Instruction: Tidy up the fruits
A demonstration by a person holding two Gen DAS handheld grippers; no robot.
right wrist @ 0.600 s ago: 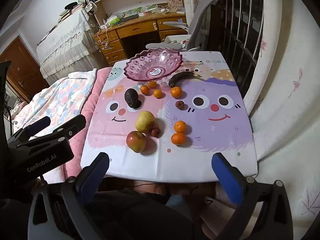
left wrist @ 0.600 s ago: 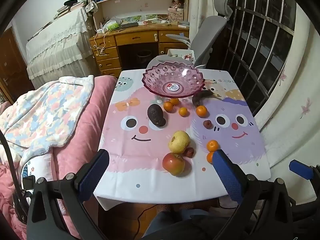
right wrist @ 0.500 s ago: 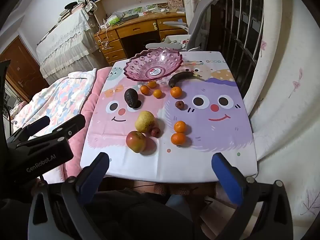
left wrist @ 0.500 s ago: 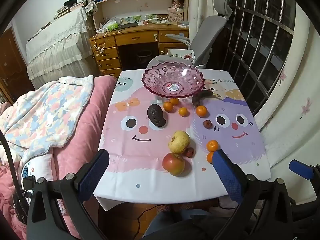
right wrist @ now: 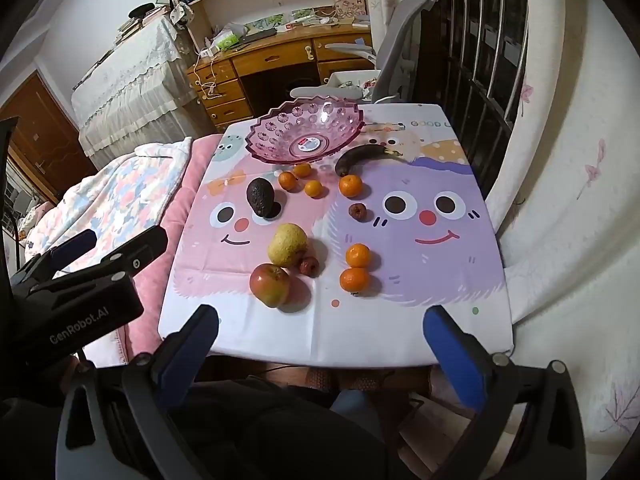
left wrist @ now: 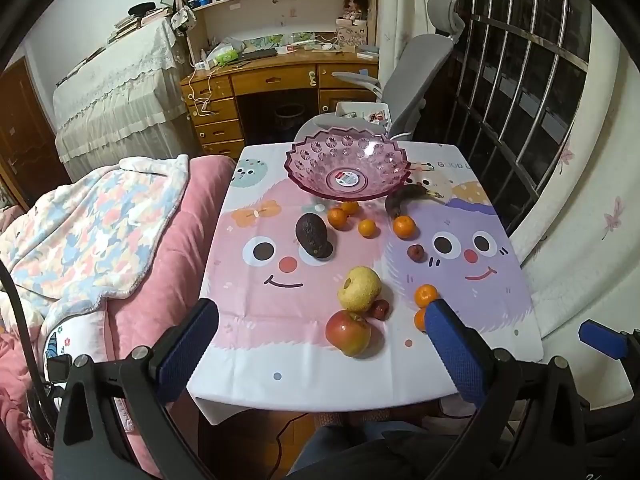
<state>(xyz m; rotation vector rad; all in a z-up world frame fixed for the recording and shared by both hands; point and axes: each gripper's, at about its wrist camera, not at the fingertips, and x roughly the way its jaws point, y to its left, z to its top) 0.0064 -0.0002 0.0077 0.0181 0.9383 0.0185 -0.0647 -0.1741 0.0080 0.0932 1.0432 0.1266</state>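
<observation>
Both tongs are spread wide and hold nothing. Left tongs (left wrist: 320, 344) hover over the near edge of the desk (left wrist: 256, 384), their blue, finely ribbed pads (left wrist: 456, 354) touching no fruit; right tongs (right wrist: 320, 344) hang just off the same edge, likewise released.

On the desk lies a smooth cloth printed with two smiling cartoon faces, one pink, one purple. At its far end stands a translucent pink plastic bowl (left wrist: 347, 170) with a scalloped rim, dimpled walls and a sticker in its bottom; no fruit is in it.

All fruit sits on the cloth. Just before the bowl are a dark, wrinkled avocado (left wrist: 313, 235), four small glossy tangerines and a blackened, curved banana (left wrist: 408, 199). Nearer are a knobbly yellow pear (left wrist: 359, 289) touching a shiny red apple (left wrist: 348, 332), and two small shrivelled red fruits. Two more tangerines (right wrist: 357, 269) sit together to the right.
</observation>
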